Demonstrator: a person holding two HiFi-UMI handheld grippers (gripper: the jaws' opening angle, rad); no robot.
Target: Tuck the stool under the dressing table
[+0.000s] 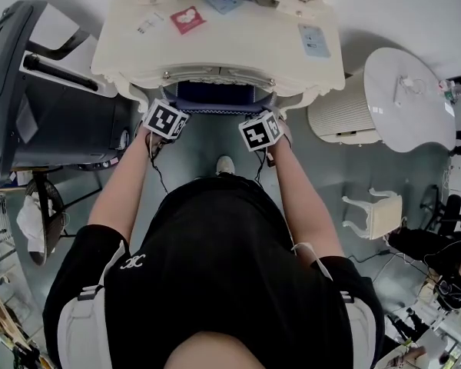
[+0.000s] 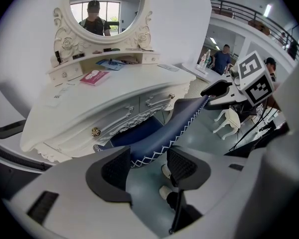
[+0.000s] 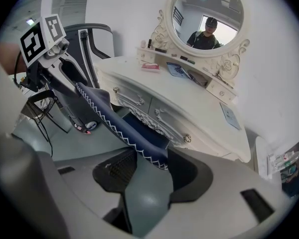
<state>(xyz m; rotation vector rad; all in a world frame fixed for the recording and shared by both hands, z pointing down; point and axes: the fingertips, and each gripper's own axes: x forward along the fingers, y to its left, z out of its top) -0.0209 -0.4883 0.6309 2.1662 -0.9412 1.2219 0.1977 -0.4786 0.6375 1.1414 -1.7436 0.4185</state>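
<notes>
The stool (image 1: 212, 98) has a dark blue seat with white zigzag stitching and sits mostly beneath the cream dressing table (image 1: 246, 56). Only its near edge shows in the head view. My left gripper (image 1: 166, 120) holds the seat's left near edge and my right gripper (image 1: 261, 131) the right near edge. In the left gripper view the blue seat (image 2: 154, 131) fills the gap between the pads of the left gripper (image 2: 148, 156). In the right gripper view the seat's corner (image 3: 139, 136) sits between the pads of the right gripper (image 3: 152, 158). The stool's legs are hidden.
A dark exercise machine (image 1: 31, 91) stands close on the left. To the right are a white ribbed unit (image 1: 342, 114), a round white table (image 1: 407, 94) and a small white stool (image 1: 376, 214). A red box (image 1: 187, 19) and cards lie on the dressing table top. My shoe (image 1: 225, 164) is behind the stool.
</notes>
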